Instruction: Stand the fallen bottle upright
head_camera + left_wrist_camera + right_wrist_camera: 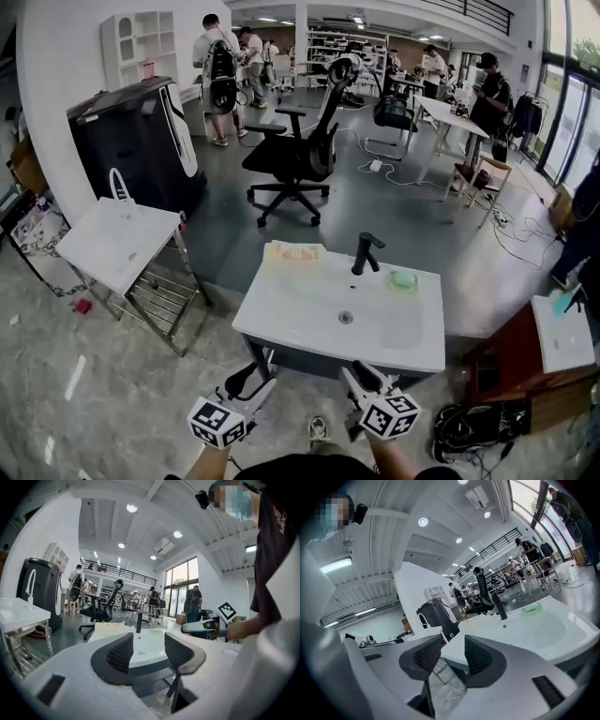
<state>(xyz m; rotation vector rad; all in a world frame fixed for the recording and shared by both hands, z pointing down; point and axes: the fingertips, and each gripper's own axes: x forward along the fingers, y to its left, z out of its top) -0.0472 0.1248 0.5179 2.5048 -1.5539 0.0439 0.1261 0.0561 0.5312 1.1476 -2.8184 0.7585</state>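
Bottle [293, 251], as far as I can judge the pale yellowish shape with pinkish print, lies flat on its side on the back rim of the sink [281, 328], at the back left corner and just left of the black faucet [366, 253]. It rests lengthwise along that rim, so it is steady but not yet upright. The task has clearly not begun on it.

Both grippers hang off the front edge of the sink, on the person's side. They are well apart from the bottle, with the whole basin between. The left gripper [248, 378] sits by the front left corner and the right gripper [361, 375] nearer the front middle. Both point roughly level across the sink towards its back rim, which looks like an approach stance, not a grasp.

In each gripper view the ribbed pads stand partly apart with only the sink and floor showing through the gap. Neither gripper holds anything, and the gap looks about wide enough to take a slim body.

The left gripper is on the bottle's side of the sink, so it seems the likelier one to reach. A green soap-like piece [403, 278] sits on the rim right of the faucet, out of that path. The faucet stands close to the bottle's right end, which may crowd any grasp from that side.
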